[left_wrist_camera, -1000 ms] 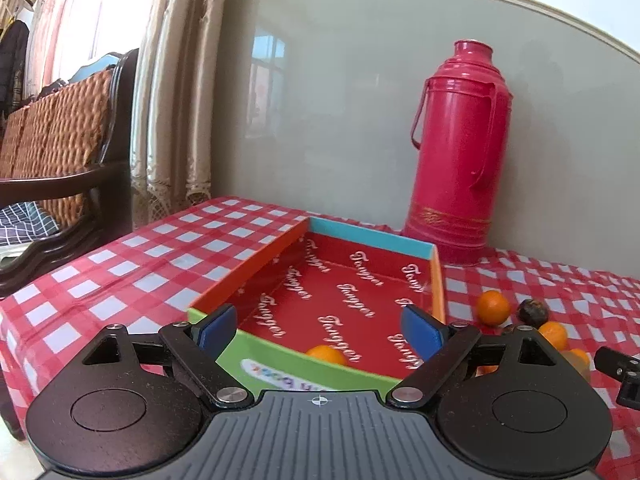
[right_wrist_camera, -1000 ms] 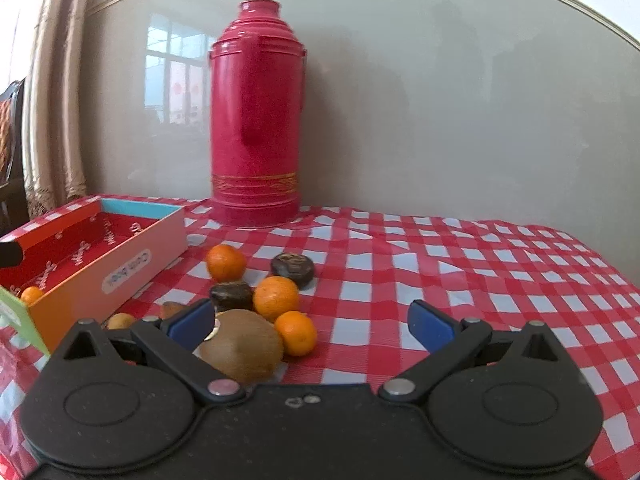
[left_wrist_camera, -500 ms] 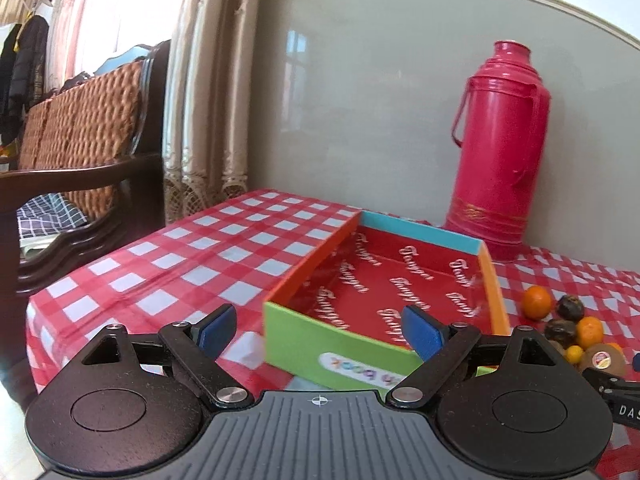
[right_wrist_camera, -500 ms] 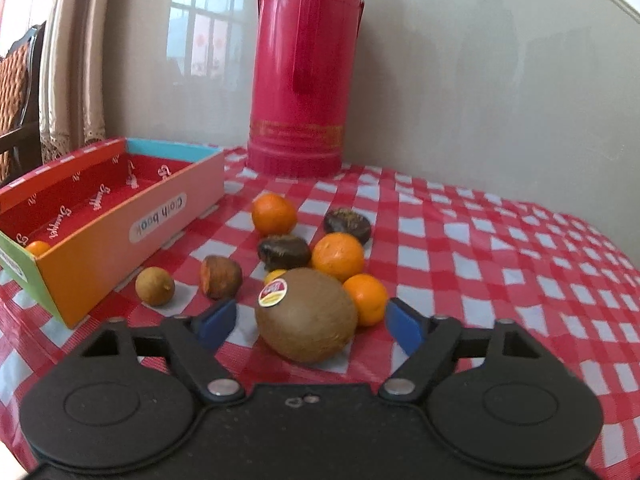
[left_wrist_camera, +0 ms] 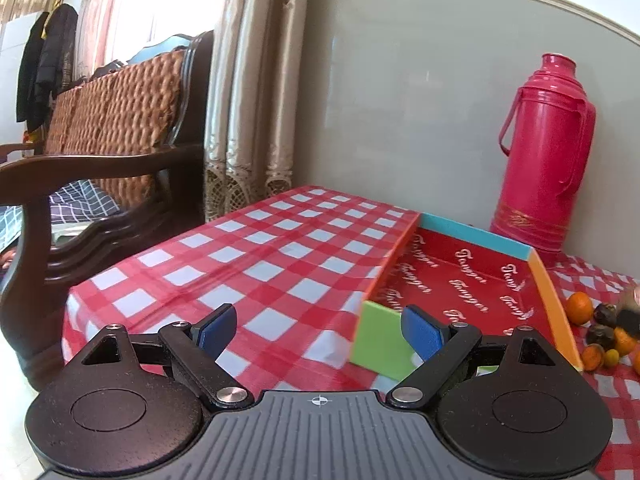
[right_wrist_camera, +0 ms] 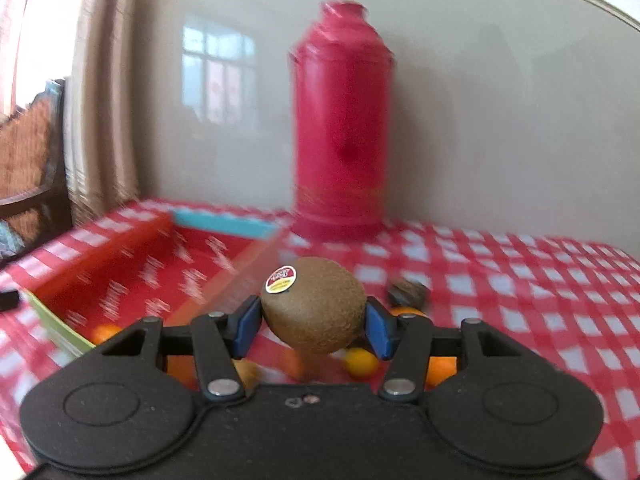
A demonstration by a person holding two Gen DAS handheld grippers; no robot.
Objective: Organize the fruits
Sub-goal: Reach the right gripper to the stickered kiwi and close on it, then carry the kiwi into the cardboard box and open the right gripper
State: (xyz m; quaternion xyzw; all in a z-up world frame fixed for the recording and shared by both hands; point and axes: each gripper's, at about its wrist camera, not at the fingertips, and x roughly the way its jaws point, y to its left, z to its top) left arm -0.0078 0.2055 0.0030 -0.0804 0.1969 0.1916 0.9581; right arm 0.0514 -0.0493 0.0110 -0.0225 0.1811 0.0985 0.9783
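My right gripper [right_wrist_camera: 313,325] is shut on a brown kiwi [right_wrist_camera: 320,312] with a round sticker and holds it above the table, just right of the colourful cardboard box [right_wrist_camera: 120,276]. One small orange [right_wrist_camera: 105,331] lies in the box's near corner. Several small oranges and dark fruits lie below the kiwi [right_wrist_camera: 360,362]. My left gripper [left_wrist_camera: 320,328] is open and empty, low over the tablecloth at the box's green near-left corner [left_wrist_camera: 380,340]. The fruit pile [left_wrist_camera: 600,332] shows at the far right of the left wrist view.
A tall red thermos [right_wrist_camera: 342,128] stands against the wall behind the box; it also shows in the left wrist view [left_wrist_camera: 546,148]. A wooden wicker-backed chair [left_wrist_camera: 108,128] and curtains [left_wrist_camera: 252,92] are left of the red-checked table [left_wrist_camera: 256,264].
My right gripper closed on the kiwi and lifted it off the table toward the box. My left gripper moved left and back, away from the box's middle.
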